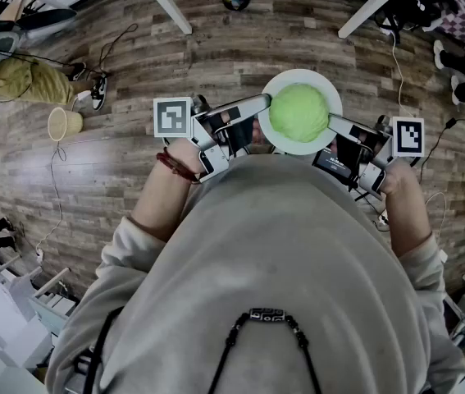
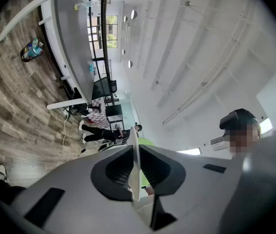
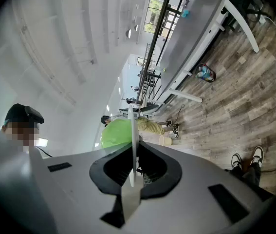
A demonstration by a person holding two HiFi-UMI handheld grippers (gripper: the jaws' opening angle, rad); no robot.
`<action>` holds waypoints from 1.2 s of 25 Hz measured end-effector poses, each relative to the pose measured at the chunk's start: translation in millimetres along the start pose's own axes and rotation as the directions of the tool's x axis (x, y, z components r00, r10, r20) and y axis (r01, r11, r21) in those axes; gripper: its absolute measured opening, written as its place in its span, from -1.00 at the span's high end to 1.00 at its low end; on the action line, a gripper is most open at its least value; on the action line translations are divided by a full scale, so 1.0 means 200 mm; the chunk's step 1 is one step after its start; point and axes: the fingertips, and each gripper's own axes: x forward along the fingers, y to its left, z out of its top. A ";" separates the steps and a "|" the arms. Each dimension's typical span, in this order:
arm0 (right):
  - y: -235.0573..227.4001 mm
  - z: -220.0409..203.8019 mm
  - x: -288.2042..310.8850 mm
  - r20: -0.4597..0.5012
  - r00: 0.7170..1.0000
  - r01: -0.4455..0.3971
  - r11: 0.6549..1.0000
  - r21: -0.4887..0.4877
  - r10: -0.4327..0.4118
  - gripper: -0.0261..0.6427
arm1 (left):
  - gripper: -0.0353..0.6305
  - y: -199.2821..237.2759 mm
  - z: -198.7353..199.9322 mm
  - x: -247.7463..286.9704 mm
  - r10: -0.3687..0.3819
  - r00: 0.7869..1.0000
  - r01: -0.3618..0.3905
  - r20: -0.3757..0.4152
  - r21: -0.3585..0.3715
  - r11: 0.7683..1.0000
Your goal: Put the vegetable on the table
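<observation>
Floor point(image 1: 240, 48), wood, lies below; table point(image 3: 196, 30) stands well ahead. Plate point(image 1: 276, 85), white, is held level before my chest. Vegetable point(image 1: 298, 112), round and green, possibly a cabbage, sits on the plate. My left gripper point(image 1: 266, 101) and right gripper point(image 1: 332, 121) each pinch the rim, at opposite sides.

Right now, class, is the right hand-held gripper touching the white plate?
Touching. The right gripper view shows the right hand-held gripper shut on the white plate, rim edge-on between its jaws.
</observation>
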 end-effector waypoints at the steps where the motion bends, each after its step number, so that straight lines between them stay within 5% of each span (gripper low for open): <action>1: 0.00 0.00 0.00 -0.001 1.000 0.002 1.000 -0.001 -0.002 0.82 | 0.77 0.00 0.00 0.00 -0.003 1.000 0.003 -0.001 -0.002 1.000; 30: -0.06 0.10 -0.27 -0.007 0.998 -0.057 0.998 0.003 0.057 0.81 | 0.77 0.02 -0.07 0.29 0.047 0.999 -0.047 0.026 -0.007 0.999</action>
